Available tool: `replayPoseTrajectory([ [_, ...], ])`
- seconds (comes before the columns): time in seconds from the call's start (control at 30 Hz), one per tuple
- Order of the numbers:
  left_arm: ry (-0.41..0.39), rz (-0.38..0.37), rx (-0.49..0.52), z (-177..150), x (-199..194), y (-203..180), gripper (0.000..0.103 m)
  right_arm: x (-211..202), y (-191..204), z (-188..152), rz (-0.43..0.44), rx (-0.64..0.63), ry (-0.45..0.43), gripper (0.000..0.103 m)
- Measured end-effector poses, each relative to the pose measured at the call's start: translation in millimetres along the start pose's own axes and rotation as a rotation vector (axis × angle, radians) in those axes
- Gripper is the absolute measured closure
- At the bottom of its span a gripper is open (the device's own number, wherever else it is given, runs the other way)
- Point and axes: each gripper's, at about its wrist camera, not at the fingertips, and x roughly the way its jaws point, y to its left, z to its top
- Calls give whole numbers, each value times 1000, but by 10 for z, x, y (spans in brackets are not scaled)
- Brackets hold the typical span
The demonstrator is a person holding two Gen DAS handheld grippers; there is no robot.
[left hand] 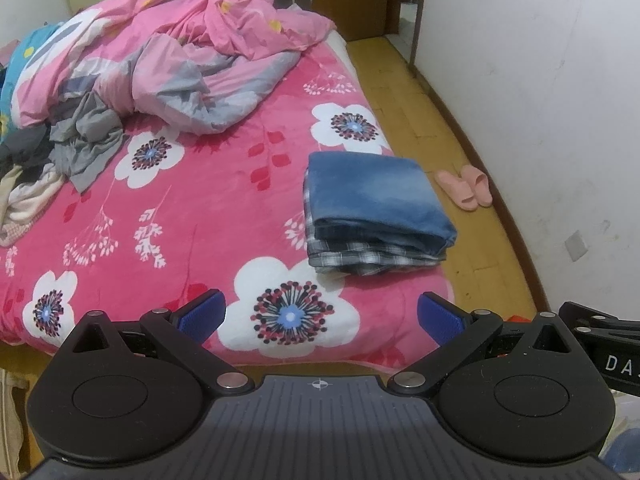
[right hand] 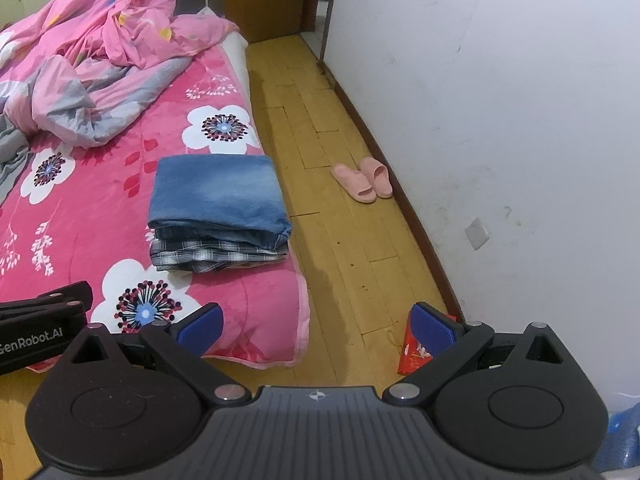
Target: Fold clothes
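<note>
Your left gripper (left hand: 320,316) hangs with jaws spread wide and nothing between the blue pads (left hand: 202,314); it sits over the near edge of the bed (left hand: 192,208). Your right gripper (right hand: 316,322) is likewise spread and empty, over the wooden floor (right hand: 320,128) just off the bed's corner.

Hard to make out: the unfolded clothes pile (left hand: 60,152) at 9 o'clock in the left view is cut by the frame edge; greys, a cream piece and dark cloth are tangled, so you cannot count the garments. The red box (right hand: 412,354) at 4 o'clock in the right view is half hidden behind the right pad.

Folded stack: blue jeans (left hand: 376,196) lie on a plaid garment (left hand: 360,256), at 1 o'clock in the left view, near the bed's right edge, well apart from both grippers.

Around: crumpled pink duvet (left hand: 180,40) at 11 o'clock, its edge touching the pile. Pink slippers (right hand: 364,180) lie on the floor near the white wall (right hand: 500,100), at 1 o'clock in the right view.
</note>
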Motion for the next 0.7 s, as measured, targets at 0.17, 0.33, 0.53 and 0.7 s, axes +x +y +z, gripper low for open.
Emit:
replayPoseTrajectory([
  [0.17, -3, -1, 0, 11, 9, 0, 0, 9, 18, 10, 2, -3, 2, 1],
  [0.33, -3, -1, 0, 17, 22, 5, 0, 9, 30, 24, 1, 0, 2, 1],
  [0.53, -3, -2, 0, 31, 34, 13, 0, 14, 52, 33, -2, 1, 0, 1],
  [0.7, -5, -4, 0, 32, 28, 30, 0, 7, 56, 29, -3, 1, -1, 1],
])
